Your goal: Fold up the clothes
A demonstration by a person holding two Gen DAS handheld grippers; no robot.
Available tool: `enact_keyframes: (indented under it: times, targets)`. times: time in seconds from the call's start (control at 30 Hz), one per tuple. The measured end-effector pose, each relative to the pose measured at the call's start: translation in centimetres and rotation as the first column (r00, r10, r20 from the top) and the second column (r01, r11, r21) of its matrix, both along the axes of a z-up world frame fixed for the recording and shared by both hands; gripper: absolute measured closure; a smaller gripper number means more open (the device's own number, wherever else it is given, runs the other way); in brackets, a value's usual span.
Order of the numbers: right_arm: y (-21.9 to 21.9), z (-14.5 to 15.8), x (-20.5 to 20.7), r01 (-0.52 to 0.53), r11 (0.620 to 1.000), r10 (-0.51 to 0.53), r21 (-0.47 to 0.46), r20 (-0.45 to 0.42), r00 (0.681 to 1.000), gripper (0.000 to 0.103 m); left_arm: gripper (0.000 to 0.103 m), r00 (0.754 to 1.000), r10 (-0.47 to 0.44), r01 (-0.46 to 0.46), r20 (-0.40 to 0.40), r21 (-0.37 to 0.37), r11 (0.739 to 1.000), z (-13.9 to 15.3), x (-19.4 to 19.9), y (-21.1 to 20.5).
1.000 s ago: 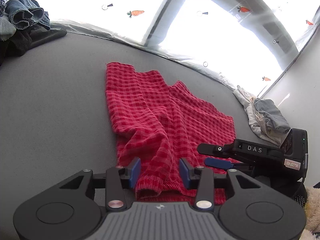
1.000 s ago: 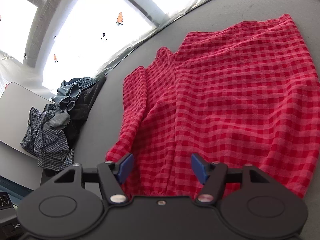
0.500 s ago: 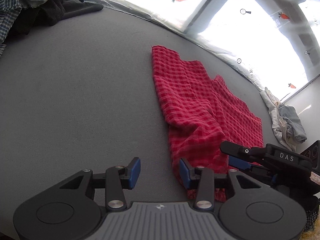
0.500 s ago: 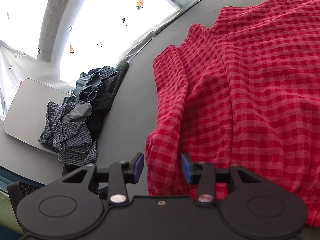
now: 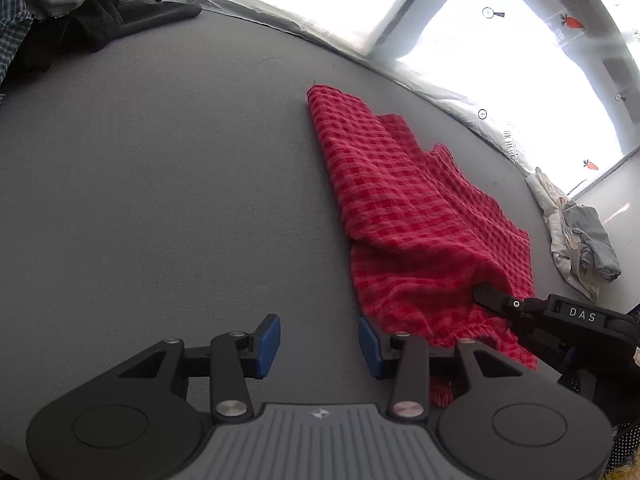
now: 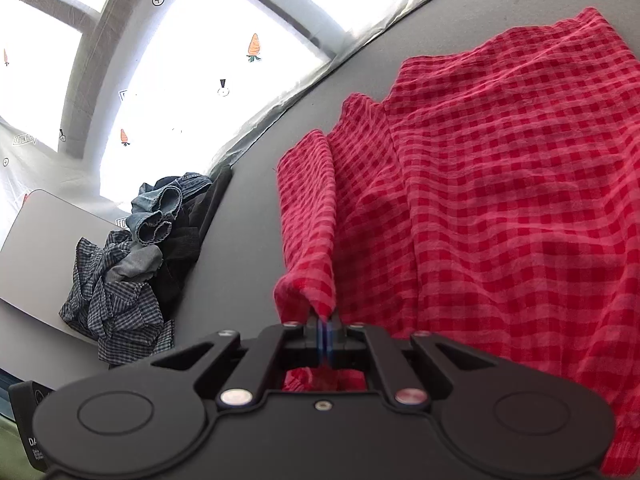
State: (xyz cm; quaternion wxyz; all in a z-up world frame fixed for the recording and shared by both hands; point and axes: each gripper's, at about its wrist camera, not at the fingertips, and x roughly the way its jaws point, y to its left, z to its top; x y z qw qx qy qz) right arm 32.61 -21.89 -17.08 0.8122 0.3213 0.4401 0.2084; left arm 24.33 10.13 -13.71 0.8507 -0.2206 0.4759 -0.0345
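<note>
**Desk:** What does the right wrist view give us?

**Photographer:** The right hand-held gripper (image 6: 325,338) has its blue pads pressed together on a bunched near corner of a red checked garment (image 6: 500,208), lifting a ridge of the cloth off the grey tabletop (image 6: 248,216). The rest of the garment spreads away to the right, rumpled but mostly flat.

**Desk:** And the left?

**Photographer:** The left hand-held gripper (image 5: 319,346) stands wide apart and holds nothing. Its right pad sits just beside the garment's (image 5: 404,208) near hem; its left pad is over bare tabletop (image 5: 160,184). From this side the right hand-held gripper (image 5: 486,294) reaches in from the lower right edge, its black tip against the cloth, marked "DAS".

**Desk:** Anything else in frame?

**Photographer:** A pile of dark clothes (image 6: 132,264), denim and blue plaid among them, lies at the far left end of the tabletop, well apart from the red garment; it shows in the left view's top corner too (image 5: 72,8). A smaller heap of pale and grey clothes (image 5: 576,236) sits at the right edge. Behind runs a bright white window covering (image 6: 208,64) printed with small carrots.
</note>
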Motion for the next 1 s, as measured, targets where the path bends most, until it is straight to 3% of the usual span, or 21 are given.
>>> enact_keyframes:
  times: [0.37,0.63,0.8,1.0]
  targets:
    - [-7.9,0.9,-2.3,0.065,0.992,-0.062,-0.111,0.033,0.998,0.101,0.051,0.992,-0.129,0.129,-0.014,-0.007,0.992,-1.3,2.1,-8.7]
    - [-11.4,0.2,-4.3,0.101,0.977,-0.099,-0.186,0.019,0.995,0.102,0.051,0.989,-0.147,0.146,-0.036,-0.007,0.989,-2.1,2.6,-11.5]
    - [-12.5,-0.2,-4.8,0.115,0.984,-0.117,-0.138,-0.008,0.993,0.099,0.050,0.990,-0.128,0.129,-0.058,0.005,0.992,-2.6,2.3,-11.6]
    - [-12.4,-1.6,-4.1,0.117,0.993,-0.119,-0.027,-0.085,0.989,0.084,0.050,0.991,-0.114,0.116,-0.071,0.032,0.993,-2.4,1.6,-11.3]
